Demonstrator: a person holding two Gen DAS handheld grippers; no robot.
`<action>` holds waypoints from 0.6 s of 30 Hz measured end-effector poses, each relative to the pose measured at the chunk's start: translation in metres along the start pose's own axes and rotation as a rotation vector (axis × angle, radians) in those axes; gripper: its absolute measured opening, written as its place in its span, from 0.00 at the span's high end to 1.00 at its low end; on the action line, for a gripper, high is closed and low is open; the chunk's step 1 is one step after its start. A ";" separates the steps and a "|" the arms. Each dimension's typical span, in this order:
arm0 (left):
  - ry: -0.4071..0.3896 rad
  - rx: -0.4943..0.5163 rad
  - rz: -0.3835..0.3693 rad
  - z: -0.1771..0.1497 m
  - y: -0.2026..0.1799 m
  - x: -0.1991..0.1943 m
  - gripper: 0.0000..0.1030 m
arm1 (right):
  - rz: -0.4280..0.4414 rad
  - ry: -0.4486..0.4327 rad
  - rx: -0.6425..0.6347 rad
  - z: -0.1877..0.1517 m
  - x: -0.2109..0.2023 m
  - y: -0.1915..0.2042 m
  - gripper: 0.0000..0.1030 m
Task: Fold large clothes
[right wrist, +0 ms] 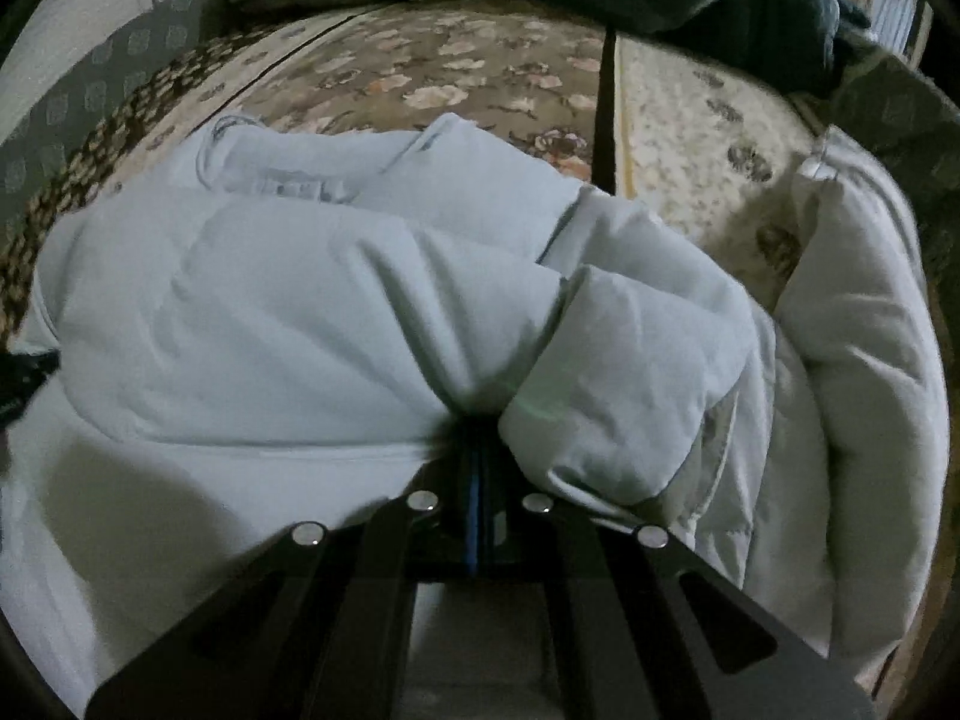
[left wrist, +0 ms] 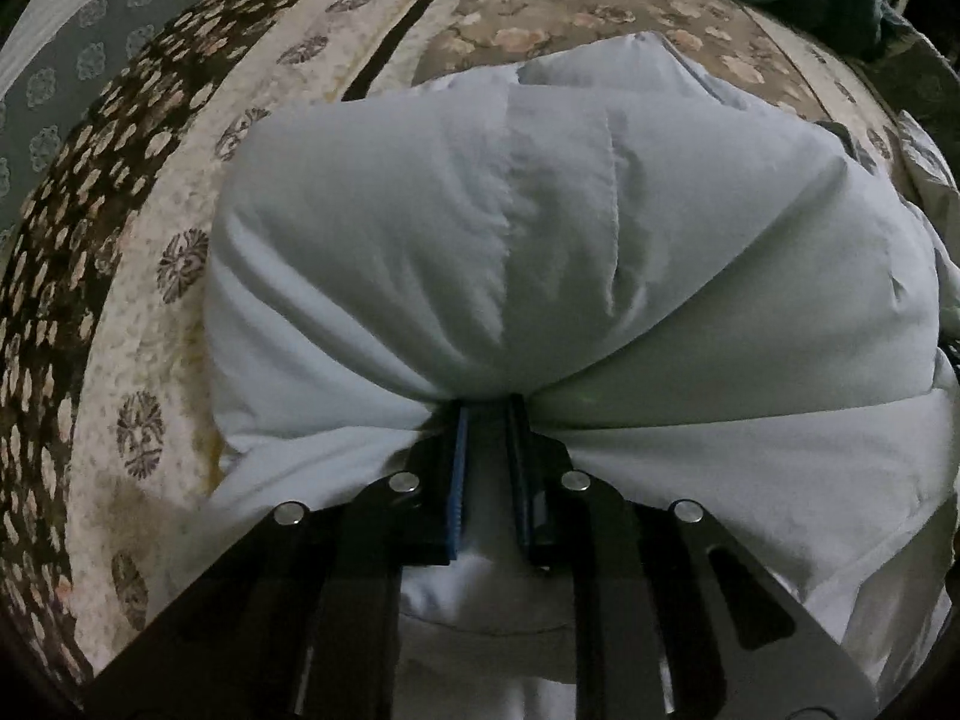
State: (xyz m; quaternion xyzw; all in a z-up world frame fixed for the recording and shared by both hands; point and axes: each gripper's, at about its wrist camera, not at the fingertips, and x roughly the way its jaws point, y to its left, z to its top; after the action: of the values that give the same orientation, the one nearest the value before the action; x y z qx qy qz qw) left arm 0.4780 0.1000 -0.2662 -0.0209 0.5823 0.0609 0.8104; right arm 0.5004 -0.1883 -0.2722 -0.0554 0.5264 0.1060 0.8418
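Step in hand: both grippers have taken hold of the garment at its near edge, in preparation for a fold. The pale padded coat (left wrist: 540,252) lies bunched on the floral bedcover (left wrist: 156,324), directly ahead of and beneath both grippers, filling most of each wrist view. The left gripper (left wrist: 489,414) has its jaws nearly together, pinching a gathered pleat of the coat; creases radiate from the pinch point to either side. The right gripper (right wrist: 477,450) has its jaws pressed fully together with their tips buried in a fold of the coat, so a thin layer appears to be clamped, though the contact itself is hidden. To the right of the right gripper a rolled sleeve section (right wrist: 630,372) lies just beside the fingers, and beyond it a thick padded panel (right wrist: 864,360) curves away. Next move, as judged: lift both holds together and carry the edge forward over the body, keeping tension even. Risk: the bulky filling may slip from so narrow a pinch.
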 end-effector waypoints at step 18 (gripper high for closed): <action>-0.066 0.042 -0.016 -0.046 -0.030 -0.036 0.85 | -0.002 -0.031 -0.054 -0.057 -0.047 -0.010 0.99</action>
State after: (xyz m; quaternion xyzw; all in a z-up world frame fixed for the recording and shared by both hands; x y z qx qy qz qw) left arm 0.4271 0.0628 -0.2476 -0.0063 0.5563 0.0428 0.8298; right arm 0.4333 -0.2156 -0.2547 -0.0770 0.5103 0.1201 0.8481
